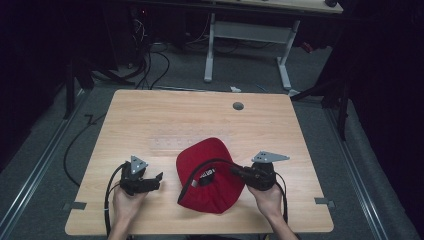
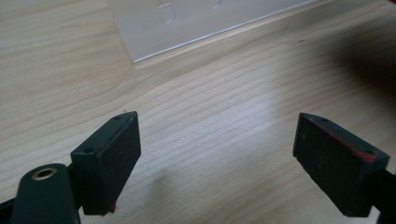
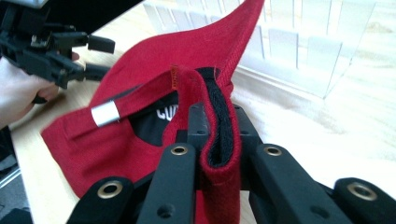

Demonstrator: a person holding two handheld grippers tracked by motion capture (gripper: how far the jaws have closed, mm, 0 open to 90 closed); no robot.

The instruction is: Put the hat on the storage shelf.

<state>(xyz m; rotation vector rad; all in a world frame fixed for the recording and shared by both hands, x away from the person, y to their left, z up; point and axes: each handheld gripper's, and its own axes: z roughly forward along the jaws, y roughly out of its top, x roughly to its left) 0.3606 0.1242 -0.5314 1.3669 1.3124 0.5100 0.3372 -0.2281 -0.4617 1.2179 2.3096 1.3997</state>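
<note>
Cap: a red cap [image 1: 210, 175] lies on the desk [image 1: 150, 120] near the front edge, about midway between its left and right edges, underside turned up.
Strap: in the right gripper view the cap's back strap [image 3: 140, 100], with a silver buckle [image 3: 105, 113], runs across the opening; a dark label shows inside.
Right gripper: the right gripper [image 3: 218, 140] is pressed together on a folded piece of the cap's rim, red cloth with a black lining, at the cap's right side.
Left gripper: the left gripper [image 2: 217, 158] has its jaws spread wide over bare wood, nothing between them, just left of the cap.
Clear tray: a see-through divided tray [image 3: 299, 42] sits on the desk just behind the cap.
</note>
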